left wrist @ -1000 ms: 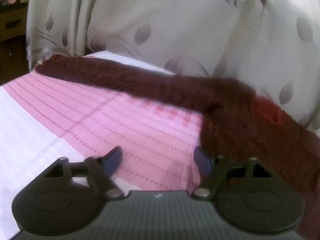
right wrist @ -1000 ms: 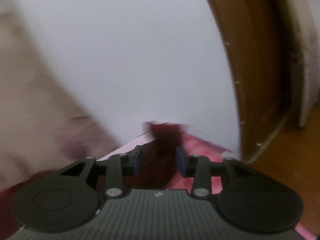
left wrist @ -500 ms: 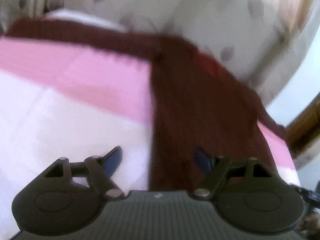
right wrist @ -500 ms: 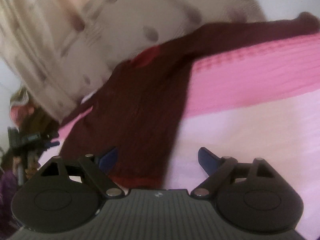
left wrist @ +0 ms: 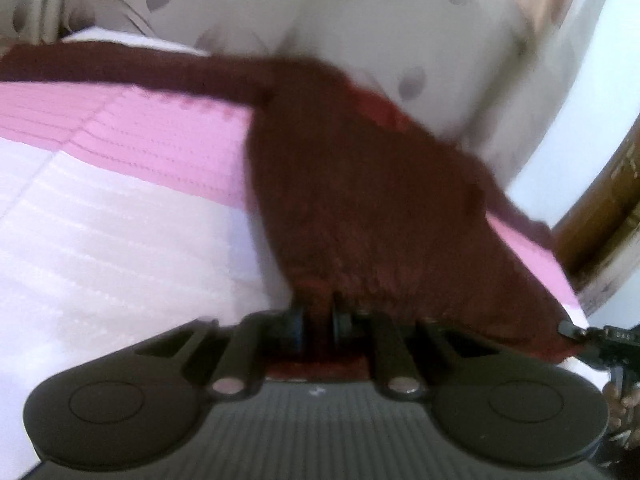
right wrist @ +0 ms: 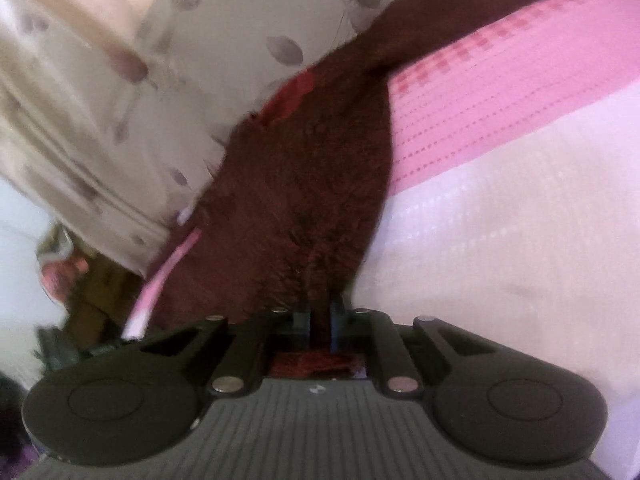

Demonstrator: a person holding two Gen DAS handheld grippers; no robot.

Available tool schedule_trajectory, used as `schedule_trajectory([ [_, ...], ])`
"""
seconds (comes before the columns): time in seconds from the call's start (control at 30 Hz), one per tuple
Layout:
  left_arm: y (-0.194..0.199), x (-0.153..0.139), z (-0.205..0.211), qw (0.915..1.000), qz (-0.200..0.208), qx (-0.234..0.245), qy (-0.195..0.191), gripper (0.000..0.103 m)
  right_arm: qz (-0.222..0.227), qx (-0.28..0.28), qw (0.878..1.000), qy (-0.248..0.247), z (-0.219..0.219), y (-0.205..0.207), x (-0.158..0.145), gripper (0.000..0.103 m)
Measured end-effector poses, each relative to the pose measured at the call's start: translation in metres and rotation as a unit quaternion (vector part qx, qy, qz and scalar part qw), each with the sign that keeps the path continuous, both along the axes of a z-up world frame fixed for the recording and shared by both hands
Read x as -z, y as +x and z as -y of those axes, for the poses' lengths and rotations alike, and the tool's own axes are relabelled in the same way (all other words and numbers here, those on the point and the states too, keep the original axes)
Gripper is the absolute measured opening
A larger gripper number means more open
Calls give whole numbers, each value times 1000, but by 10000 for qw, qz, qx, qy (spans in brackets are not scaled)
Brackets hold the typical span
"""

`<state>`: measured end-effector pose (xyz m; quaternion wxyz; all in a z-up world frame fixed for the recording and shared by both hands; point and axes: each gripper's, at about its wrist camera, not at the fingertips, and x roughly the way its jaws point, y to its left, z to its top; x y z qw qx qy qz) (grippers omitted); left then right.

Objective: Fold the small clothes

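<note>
On the bed (left wrist: 100, 232), over a pink and white striped sheet (right wrist: 520, 92), lies a dark maroon knitted sweater (left wrist: 360, 200), spread flat with its hem toward both cameras. One sleeve (left wrist: 120, 68) runs along the far edge of the bed, up against a cream curtain (left wrist: 320, 12) printed with grey leaf shapes. A strip of brighter red shows at the sweater's neck (right wrist: 292, 92), next to the curtain.

The left tool (left wrist: 318, 322) grips the near hem: its jaws are closing, already narrow, with a fold of maroon fabric pinched between the blue pads and the knit puckering above them. The right tool (right wrist: 320, 320) does the same at another spot on the hem; its jaws too are closing to a thin gap, with a ridge of the knit caught between the pads and bunched fabric visible behind them.

At the right edge of the left view, another dark tool tip (left wrist: 592, 336) touches the hem's corner, with part of a hand (left wrist: 620, 396) beside it. Beyond the bed on that side stands a brown wooden frame (left wrist: 600, 208). Left of the bed in the right view, blurred clutter sits low down; what it is cannot be told.
</note>
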<state>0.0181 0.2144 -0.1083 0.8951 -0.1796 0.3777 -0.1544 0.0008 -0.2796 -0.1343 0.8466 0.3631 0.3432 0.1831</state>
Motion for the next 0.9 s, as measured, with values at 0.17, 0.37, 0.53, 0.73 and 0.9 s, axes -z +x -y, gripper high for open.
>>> schedule_trajectory([
  [0.17,-36,-26,-4,9998,158,121,-9,12,160,246,9987,418,12,-38,-24,13],
  [0.37,-75,-18,-2,9998,-7,127,131,12,-121,354,9968,711,15,-85,-19,13],
  [0.53,-95,1,-11,9998,78,-176,91,15,-598,346,9937,884,14,-109,15,12],
  [0.73,-106,-30,-41,9948,416,-886,-267,21,-321,442,9947,874,34,-114,8,40],
  [0.9,-81,-81,-33,9870,1074,-1192,-90,68,244,1262,9886,778,101,-90,-16,64],
])
